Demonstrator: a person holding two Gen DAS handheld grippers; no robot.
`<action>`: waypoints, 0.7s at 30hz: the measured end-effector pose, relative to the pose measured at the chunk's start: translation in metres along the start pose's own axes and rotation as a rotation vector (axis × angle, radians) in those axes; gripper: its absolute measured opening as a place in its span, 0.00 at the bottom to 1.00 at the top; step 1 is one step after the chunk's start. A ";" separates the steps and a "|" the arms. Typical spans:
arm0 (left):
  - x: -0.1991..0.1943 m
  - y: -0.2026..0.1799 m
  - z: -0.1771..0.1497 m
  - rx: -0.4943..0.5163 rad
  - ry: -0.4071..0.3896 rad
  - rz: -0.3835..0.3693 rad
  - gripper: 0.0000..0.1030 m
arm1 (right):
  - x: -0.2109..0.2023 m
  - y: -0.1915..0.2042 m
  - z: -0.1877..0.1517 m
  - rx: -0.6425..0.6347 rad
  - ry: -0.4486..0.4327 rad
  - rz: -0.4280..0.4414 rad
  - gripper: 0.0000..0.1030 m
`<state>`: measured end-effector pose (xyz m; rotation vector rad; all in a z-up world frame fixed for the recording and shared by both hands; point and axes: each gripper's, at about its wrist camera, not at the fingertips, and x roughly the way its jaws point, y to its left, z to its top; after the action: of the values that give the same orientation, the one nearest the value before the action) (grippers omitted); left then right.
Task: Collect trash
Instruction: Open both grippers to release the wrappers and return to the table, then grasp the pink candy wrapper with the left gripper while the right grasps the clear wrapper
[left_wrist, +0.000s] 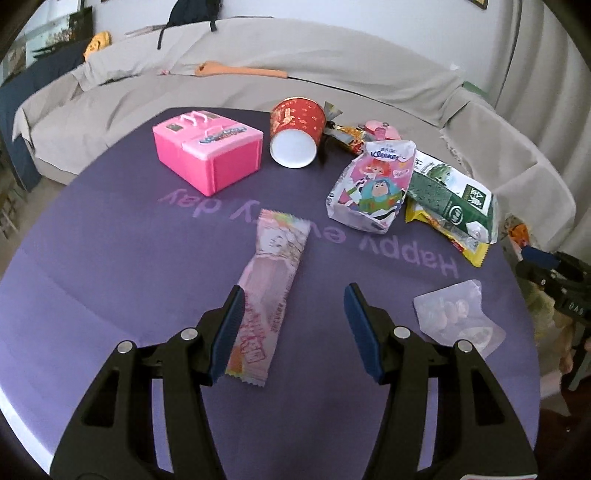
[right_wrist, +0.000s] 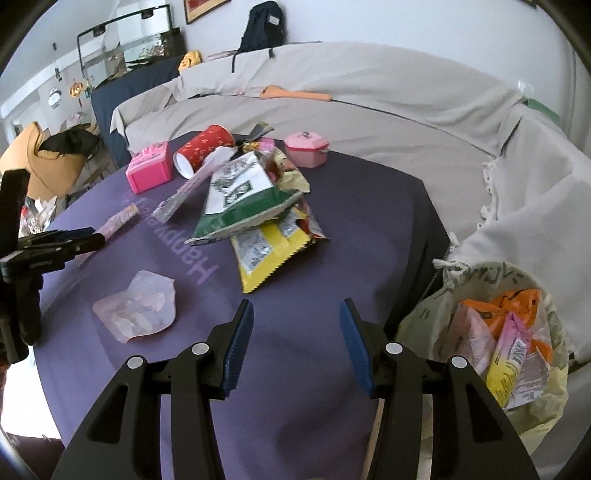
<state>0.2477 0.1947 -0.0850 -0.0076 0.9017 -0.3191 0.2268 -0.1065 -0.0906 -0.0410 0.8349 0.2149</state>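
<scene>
Hovering over a purple surface printed with "Happy every day", the left tongs stand about half open and hold nothing, their blue pads apart above the near end of a long pink wrapper lying flat. The left pad overlaps that wrapper's edge in the left wrist view; whether it touches cannot be told. To the right of these tongs lies a clear plastic pouch. Farther back sit a pink toy box, a red paper cup tipped on its side with its white base toward the camera, and a Kleenex tissue pack leaning against a green-and-white snack bag that lies across a yellow wrapper.

The right tongs, likewise about half open and empty, hang over a bare patch of the surface near its edge. Just beside them, off the surface to the right, stands a lined trash bin already holding an orange wrapper and a yellow-and-pink packet. The snack bag, the yellow wrapper and the clear pouch lie ahead of these tongs, well apart from the bin. A small pink pot with a lid rests at the far side, and a sofa draped in grey cloth curves behind.
</scene>
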 end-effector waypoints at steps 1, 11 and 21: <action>0.001 0.000 0.001 0.002 0.005 -0.002 0.50 | -0.001 0.002 0.000 -0.009 -0.002 -0.005 0.45; -0.001 0.002 0.006 -0.024 0.014 0.016 0.15 | 0.002 0.025 -0.003 -0.051 0.024 0.082 0.45; -0.024 0.006 0.012 -0.019 -0.034 0.030 0.36 | 0.031 0.062 -0.001 -0.042 0.110 0.240 0.45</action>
<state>0.2446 0.2056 -0.0605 -0.0169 0.8706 -0.2817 0.2335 -0.0403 -0.1113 0.0081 0.9449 0.4599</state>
